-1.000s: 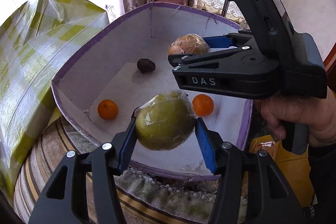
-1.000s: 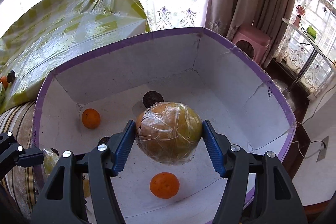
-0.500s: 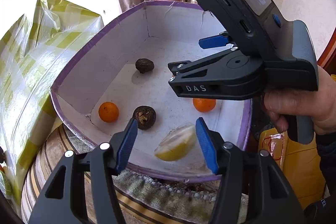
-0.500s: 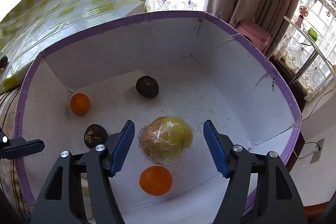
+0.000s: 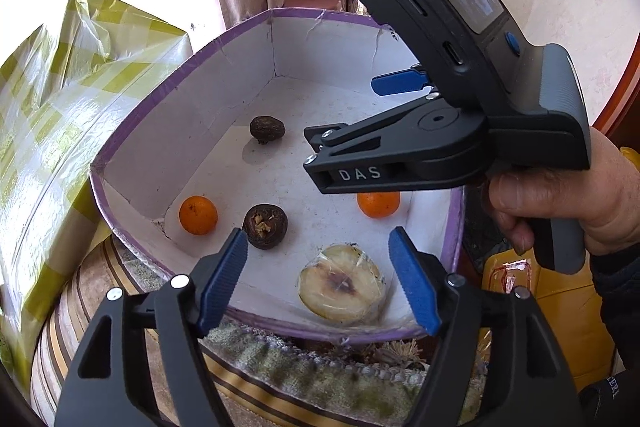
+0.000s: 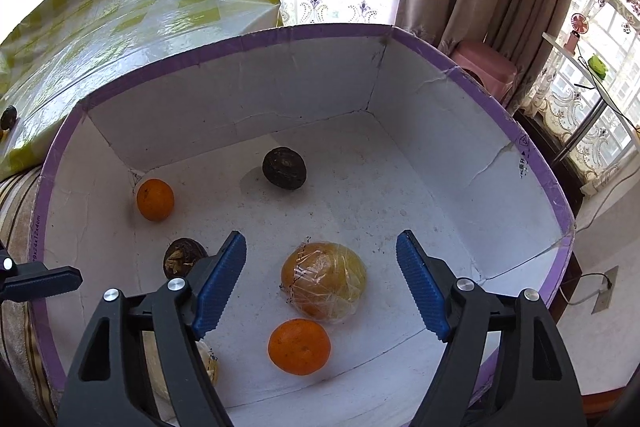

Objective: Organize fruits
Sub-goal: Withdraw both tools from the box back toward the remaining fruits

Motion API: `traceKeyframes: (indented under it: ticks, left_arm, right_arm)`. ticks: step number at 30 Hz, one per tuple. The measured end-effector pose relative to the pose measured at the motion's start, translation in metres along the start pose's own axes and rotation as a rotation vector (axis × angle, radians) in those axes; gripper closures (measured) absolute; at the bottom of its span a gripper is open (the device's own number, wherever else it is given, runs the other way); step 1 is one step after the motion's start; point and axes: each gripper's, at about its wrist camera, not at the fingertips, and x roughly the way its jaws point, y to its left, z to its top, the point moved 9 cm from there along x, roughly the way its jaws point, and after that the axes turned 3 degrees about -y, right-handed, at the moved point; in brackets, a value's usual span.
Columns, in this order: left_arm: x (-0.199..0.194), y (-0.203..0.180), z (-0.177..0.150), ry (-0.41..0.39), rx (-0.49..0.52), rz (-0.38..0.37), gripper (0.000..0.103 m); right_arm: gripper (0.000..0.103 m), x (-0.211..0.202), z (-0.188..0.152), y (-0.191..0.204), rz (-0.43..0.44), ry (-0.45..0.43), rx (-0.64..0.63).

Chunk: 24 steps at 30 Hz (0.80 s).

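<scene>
Risks first. My left gripper (image 5: 316, 281) has its jaws opening, with nothing pressed between the pads; the wrapped half fruit (image 5: 343, 283) lies cut face up on the box floor below them, close to the near wall. If I pull the left hand back low, a finger could catch the box (image 5: 132, 123) rim and tip or shift it, since it sits on soft striped upholstery (image 5: 72, 311). The round fruits can roll on the flat floor if the box is jolted.

My right gripper (image 6: 322, 285) also has its jaws opening, wide apart and empty; the wrapped round fruit (image 6: 323, 281) rests on the floor beneath them, free of both pads. Its film is slick, and it sits just beside an orange (image 6: 299, 346), so a careless withdrawal could nudge both. In the left view my two grippers hang close over the same box, so they could knock together on the way out.

Contents of the purple-edged white box, left to right in the right view: an orange (image 6: 155, 199) in the far left corner, a dark shrivelled fruit (image 6: 182, 258) partly behind my left finger, a second dark fruit (image 6: 284, 168) near the back, the wrapped round fruit, the near orange. The half fruit shows only partly at the lower left. A yellow checked bag (image 6: 132, 11) stands outside, behind the box.
</scene>
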Motion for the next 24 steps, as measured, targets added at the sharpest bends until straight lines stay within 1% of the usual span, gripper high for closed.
traceKeyframes:
  ticks: [1,5,8,10,16,20,24]
  left_arm:
    - [-0.001,0.001,0.0,-0.008,-0.002,0.001,0.027]
    - [-0.007,0.003,0.002,-0.034,-0.022,-0.001,0.025]
    - [-0.016,0.008,0.005,-0.069,-0.049,0.016,0.019]
    - [-0.023,0.014,0.008,-0.095,-0.08,0.015,0.019]
    - [-0.045,0.037,0.012,-0.164,-0.177,0.049,0.019]
    - [-0.067,0.056,0.01,-0.213,-0.236,0.08,0.019]
    - [-0.09,0.08,0.001,-0.251,-0.304,0.129,0.019]
  right_arm:
    - [0.017,-0.001,0.001,0.0,0.003,-0.005,0.001]
    - [0.017,-0.002,0.001,-0.001,0.01,-0.002,0.014]
    - [0.017,-0.003,0.0,-0.002,0.009,0.003,0.019]
    - [0.017,-0.004,0.001,-0.001,0.007,0.002,0.017]
    - [0.017,-0.013,0.008,0.002,0.006,-0.01,0.007]
    - [0.017,-0.023,0.014,0.011,0.038,-0.027,0.01]
    - [0.016,-0.035,0.021,0.028,0.072,-0.043,-0.014]
